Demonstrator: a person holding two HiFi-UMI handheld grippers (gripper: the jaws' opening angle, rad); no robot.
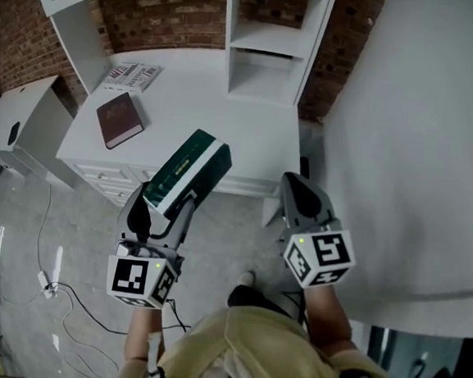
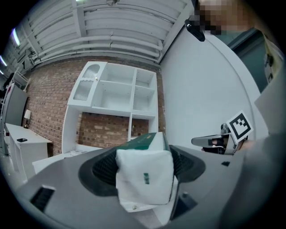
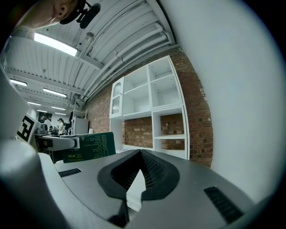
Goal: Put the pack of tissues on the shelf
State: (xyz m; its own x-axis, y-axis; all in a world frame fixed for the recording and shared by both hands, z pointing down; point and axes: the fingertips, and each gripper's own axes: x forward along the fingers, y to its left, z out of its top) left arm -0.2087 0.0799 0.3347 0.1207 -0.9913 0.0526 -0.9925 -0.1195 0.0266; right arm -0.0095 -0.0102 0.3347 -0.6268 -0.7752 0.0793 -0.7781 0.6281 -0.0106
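Two grippers are held out in front of the person, over the floor and short of the furniture. The left gripper (image 1: 166,205) has its jaws clamped on the near end of the pack of tissues (image 1: 190,170), a green-and-white block that juts forward and up past the jaw tips, clear of any surface. Gripped by one end like this, its free end can lead into an opening, I judge. In the left gripper view the pack's white end fills the space between the jaws. The right gripper (image 1: 299,188) hangs near it on the right, jaws pressed together on nothing and seemingly idle. Both point toward the white tabletop (image 1: 203,99), where a brown book (image 1: 119,119) and some printed papers (image 1: 134,75) lie at the left. Beyond them the shelf (image 1: 270,43) stands with open cubbies against a brick wall. The pack is well apart from it, so carrying it there looks like the step in hand.
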